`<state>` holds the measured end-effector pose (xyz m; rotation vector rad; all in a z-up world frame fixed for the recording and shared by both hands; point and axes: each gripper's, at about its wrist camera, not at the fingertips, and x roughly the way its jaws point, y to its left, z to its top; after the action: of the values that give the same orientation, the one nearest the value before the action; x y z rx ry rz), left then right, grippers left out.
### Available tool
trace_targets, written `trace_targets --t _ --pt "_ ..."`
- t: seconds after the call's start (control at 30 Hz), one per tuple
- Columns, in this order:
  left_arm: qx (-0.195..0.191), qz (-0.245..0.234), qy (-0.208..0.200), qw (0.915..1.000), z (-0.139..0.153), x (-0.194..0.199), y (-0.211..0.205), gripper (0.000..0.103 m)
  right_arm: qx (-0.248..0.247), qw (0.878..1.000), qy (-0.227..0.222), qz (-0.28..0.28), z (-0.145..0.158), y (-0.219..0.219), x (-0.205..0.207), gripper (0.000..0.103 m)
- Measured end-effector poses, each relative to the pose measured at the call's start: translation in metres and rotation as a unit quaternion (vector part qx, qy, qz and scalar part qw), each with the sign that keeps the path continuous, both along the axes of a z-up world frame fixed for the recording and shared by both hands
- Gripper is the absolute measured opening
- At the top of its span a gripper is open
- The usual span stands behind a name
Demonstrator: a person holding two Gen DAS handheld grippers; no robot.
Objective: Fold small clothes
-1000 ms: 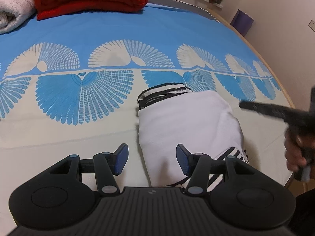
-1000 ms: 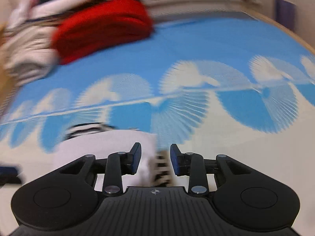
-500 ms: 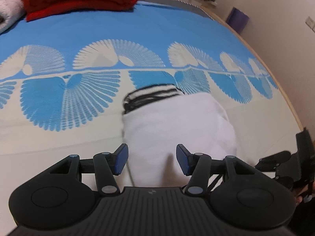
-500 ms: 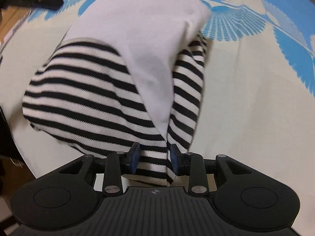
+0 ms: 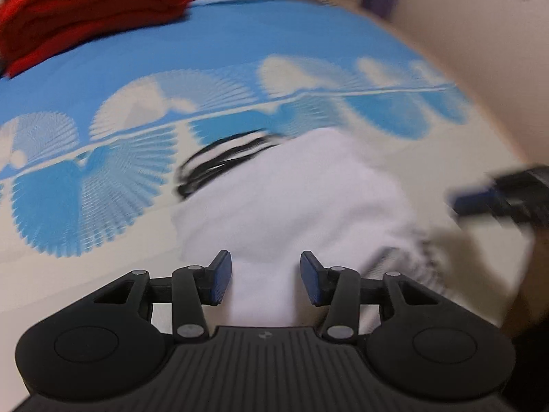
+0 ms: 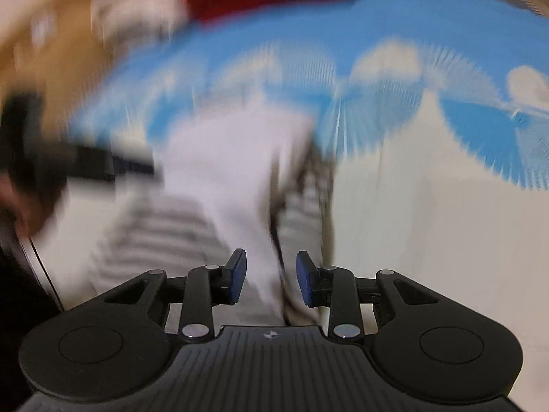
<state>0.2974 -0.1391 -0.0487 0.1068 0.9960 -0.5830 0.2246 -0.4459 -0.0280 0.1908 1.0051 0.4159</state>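
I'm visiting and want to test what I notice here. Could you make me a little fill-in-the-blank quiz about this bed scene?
1. The folded garment on the bedspread is mostly ____ with black stripes.
2. The blanket at the far end of the bed is ____.
3. The left gripper has blue pads, and its jaws have just been closing, with ____ cloth between them.
4. The bedspread's fan pattern is blue and ____.

Missing words: white; red; white; cream

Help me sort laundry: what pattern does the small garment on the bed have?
The garment is plain white outside with black-and-white stripes at its edges, clearest in the left wrist view.
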Motion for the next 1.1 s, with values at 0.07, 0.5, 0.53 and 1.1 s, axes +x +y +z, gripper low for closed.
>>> trace_targets --t 0.07,0.5,0.53,1.1 --pt "-0.012 -0.078 0.004 0.9969 0.006 -0.017 -0.004 0.049 0.041 0.998 -0.028 -0.036 0.011 -0.002 0.004 0.034" --pt "0.029 -0.182 -0.012 0.9827 -0.030 -0.062 -0.038 0.067 -0.177 0.981 0.076 0.021 -0.063 0.075 0.043 0.040" --pt "-0.008 -0.146 0.001 0.9892 -0.022 -0.051 -0.025 0.072 -0.160 0.984 0.074 0.012 -0.060 0.072 0.046 0.040" --pt "-0.167 0.191 0.191 0.9482 -0.102 0.048 0.052 0.093 -0.039 0.986 0.135 -0.089 -0.079 0.020 0.049 0.078"
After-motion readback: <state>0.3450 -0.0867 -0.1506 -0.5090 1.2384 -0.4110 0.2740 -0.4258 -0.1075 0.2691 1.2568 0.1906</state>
